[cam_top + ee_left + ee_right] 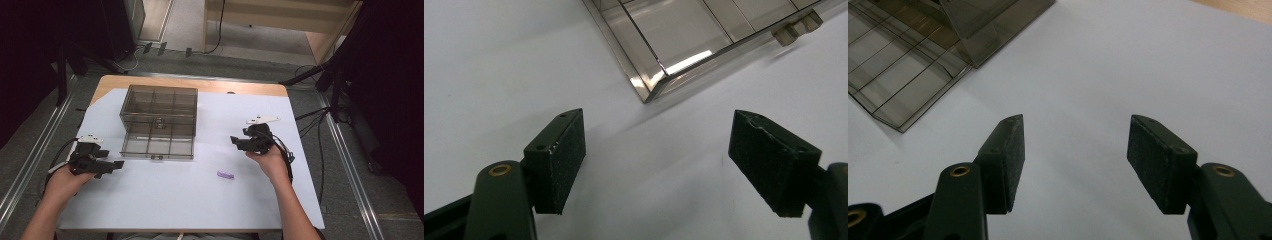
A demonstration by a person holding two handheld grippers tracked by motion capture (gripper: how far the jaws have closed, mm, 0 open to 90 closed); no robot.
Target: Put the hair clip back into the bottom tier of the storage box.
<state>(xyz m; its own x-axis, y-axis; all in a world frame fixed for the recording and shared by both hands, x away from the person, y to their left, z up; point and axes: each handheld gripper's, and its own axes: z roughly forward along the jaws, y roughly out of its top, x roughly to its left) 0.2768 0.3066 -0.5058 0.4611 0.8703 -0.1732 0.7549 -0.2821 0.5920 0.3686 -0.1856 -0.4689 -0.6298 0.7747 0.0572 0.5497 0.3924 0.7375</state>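
Note:
A smoky clear plastic box [158,121] with grid compartments stands open at the table's back left, its lower tray pulled toward me. Its near corner [651,85] appears in the left gripper view, and its tray [903,75] lies at the upper left of the right gripper view. A small purple piece [225,174] lies on the white sheet in front of the box, toward the right. My left gripper [116,165] is open, just left of the tray's front corner, holding nothing [656,160]. My right gripper [235,141] is open and empty [1075,150], right of the box and above the purple piece.
A white sheet [165,200] covers most of the wooden table [200,84]. Cables trail from both grippers. Dark stands and a tripod leg [320,70] flank the table on the floor.

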